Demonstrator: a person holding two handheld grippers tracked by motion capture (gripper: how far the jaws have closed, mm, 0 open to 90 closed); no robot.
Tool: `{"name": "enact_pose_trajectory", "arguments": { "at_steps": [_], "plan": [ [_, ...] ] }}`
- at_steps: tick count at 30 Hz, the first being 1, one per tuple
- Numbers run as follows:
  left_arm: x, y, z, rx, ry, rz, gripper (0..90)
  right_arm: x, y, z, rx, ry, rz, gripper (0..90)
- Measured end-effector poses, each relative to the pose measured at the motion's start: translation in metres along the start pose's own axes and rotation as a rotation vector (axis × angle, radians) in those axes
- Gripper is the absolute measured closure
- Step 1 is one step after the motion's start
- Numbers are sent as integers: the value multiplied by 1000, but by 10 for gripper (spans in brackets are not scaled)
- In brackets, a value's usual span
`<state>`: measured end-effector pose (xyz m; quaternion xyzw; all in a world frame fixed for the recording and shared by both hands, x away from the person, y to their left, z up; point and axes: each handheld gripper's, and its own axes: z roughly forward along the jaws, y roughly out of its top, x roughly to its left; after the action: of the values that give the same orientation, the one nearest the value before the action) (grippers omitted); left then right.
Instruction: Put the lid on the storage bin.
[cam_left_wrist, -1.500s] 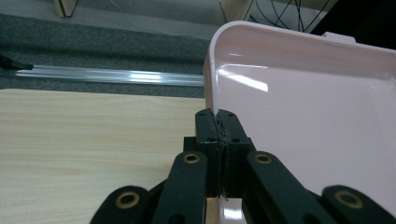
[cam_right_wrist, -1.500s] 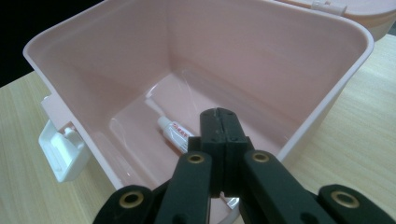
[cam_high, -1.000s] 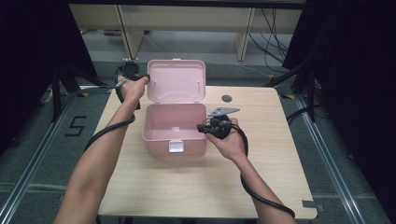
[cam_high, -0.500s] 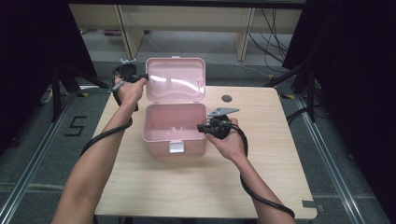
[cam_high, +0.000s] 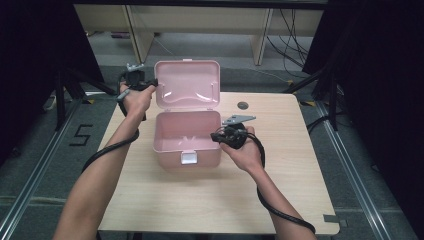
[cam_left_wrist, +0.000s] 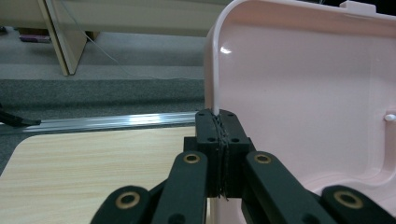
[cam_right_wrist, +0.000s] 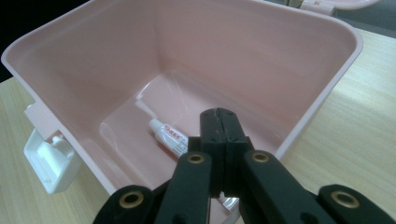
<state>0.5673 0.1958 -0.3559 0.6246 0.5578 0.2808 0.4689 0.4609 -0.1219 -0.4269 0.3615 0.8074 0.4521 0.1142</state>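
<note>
Right now the step in hand looks like swinging the lid of the pink box on its hinge, and doing it well depends on both hands sharing the work. Nearest the person, the right gripper sits at the box's right wall, its jaws pressed together on the rim (the right gripper view shows the pads meeting just at that edge, with a sliver of pale plastic below them). That grip should stay firm and low, so the box does not skid across the wooden table or tip toward the hinge. A small white tube lies on the box floor, and a white latch hangs on the front wall; neither needs touching yet, though a sudden jolt would probably send the tube sliding. Farther back, the left gripper is clamped on the left edge of the lid, which stands upright behind the box at the table's far side. Judging from that thin pinch, the lid should be led along its own arc around the hinge, not pulled straight, with the wrist turning as it goes so the edge does not slip from between the pads. Slow, even motion seems wise. Beyond it a small dark hole marks the tabletop.
</note>
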Motion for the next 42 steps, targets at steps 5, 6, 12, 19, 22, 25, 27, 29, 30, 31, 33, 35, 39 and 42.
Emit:
{"name": "enact_pose_trajectory", "arguments": {
  "at_steps": [5, 6, 12, 19, 22, 25, 27, 29, 30, 31, 33, 35, 39, 42],
  "plan": [
    [-1, -2, -5, -16, -4, 7, 885, -1, 0, -1, 9, -3, -13, 900],
    [-1, -2, -6, -20, -4, 10, 885, 0, 0, -1, 11, 2, -6, 900],
    [-1, -5, -13, -40, -6, 21, 884, -2, 1, 0, 8, -5, -33, 900],
    [-2, -9, -20, -63, -10, 35, 884, 0, 2, 0, 13, -8, -21, 900],
    [-3, -10, -23, -73, -12, 46, 884, 1, 1, 0, 19, -12, -4, 900],
    [-3, -11, -26, -83, -15, 51, 884, 1, 2, 0, 21, -11, -10, 900],
    [-3, -12, -28, -88, -16, 55, 883, 1, 2, 0, 19, -13, -13, 900],
    [-3, -13, -29, -96, -19, 52, 883, 2, 2, 0, 20, -14, -8, 900],
    [-2, -14, -30, -96, -19, 56, 883, 2, 2, 1, 20, -16, -12, 900],
    [-2, -15, -31, -100, -20, 57, 883, 2, 2, 1, 21, -17, -11, 900],
    [-2, -16, -33, -104, -23, 59, 883, 2, 2, 1, 21, -15, -8, 900],
    [-2, -17, -34, -106, -23, 61, 883, 1, 3, 2, 18, -17, -29, 900],
    [-2, -18, -38, -114, -25, 69, 882, 1, 3, 2, 19, -20, -30, 900],
    [-3, -19, -40, -119, -24, 75, 882, 1, 3, 2, 18, -31, -31, 900]
  ]
}}
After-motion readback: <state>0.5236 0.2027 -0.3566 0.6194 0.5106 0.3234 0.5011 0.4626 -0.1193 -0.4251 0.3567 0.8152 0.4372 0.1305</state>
